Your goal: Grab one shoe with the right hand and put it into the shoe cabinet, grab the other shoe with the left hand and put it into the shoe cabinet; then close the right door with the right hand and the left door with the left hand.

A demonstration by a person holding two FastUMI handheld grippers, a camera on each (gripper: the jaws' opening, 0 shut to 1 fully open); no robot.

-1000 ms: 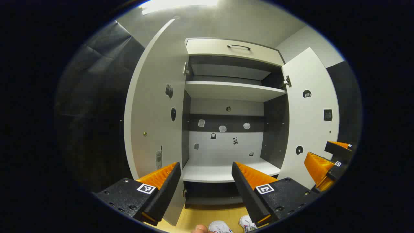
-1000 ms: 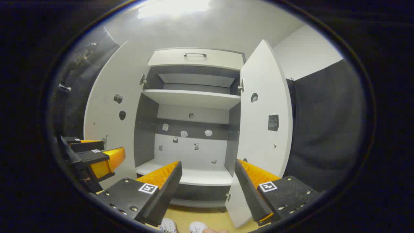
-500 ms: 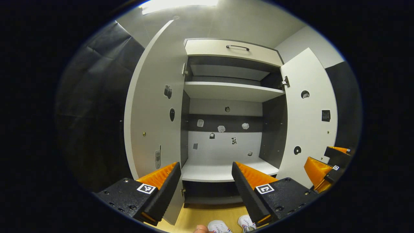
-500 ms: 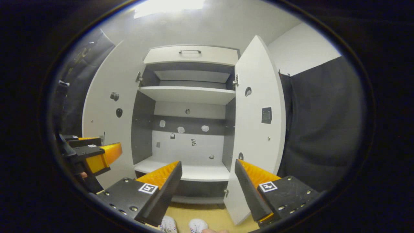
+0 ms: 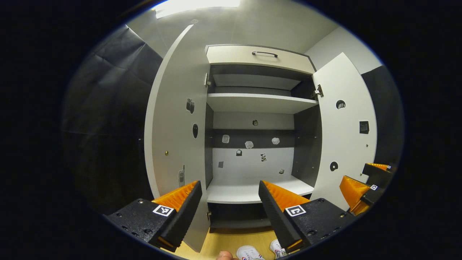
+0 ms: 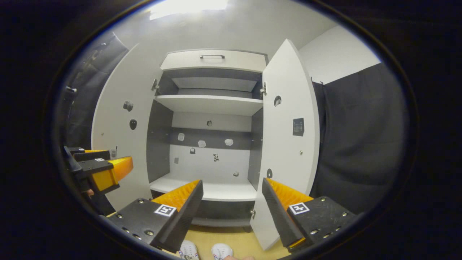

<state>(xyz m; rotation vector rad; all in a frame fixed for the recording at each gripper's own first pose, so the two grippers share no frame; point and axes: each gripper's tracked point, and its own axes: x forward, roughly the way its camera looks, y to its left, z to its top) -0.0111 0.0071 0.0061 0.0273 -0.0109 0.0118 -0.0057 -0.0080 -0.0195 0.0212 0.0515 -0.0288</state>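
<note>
- Standing wide open, the shoe cabinet (image 5: pixel 252 119) faces both grippers, its left door (image 5: pixel 177 119) swung out at 9 o'clock and its right door (image 5: pixel 344 130) at 3 o'clock in the left gripper view.
- Both door edges sit clear of the grippers; the mouth between them is unobstructed.
- In the right gripper view the right door (image 6: pixel 288 137) stands edge-on at about 2 o'clock, its lower corner just beside that gripper's right finger.
- The left gripper (image 5: pixel 229 200) is released, fingers spread apart with nothing between them, at 6 o'clock of its own view.
- The right gripper (image 6: pixel 231 200) is likewise released and empty; it also shows at 4 o'clock in the left gripper view (image 5: pixel 364 184).
- The left gripper appears at 8 o'clock in the right gripper view (image 6: pixel 99 168), near the left door.
- Inside the cabinet, the upper shelf (image 5: pixel 260 103) and the lower shelf (image 5: pixel 252 191) are both bare of shoes; small stickers dot the back panel (image 5: pixel 252 159) and the doors.
- A drawer (image 5: pixel 258 57) with a dark handle sits closed above the shelves at 12 o'clock.
- The two white shoes (image 5: pixel 249 252) lie side by side on the wooden floor (image 5: pixel 231 242) at 6 o'clock, in front of the cabinet, below the grippers; they also show in the right gripper view (image 6: pixel 205 250).
</note>
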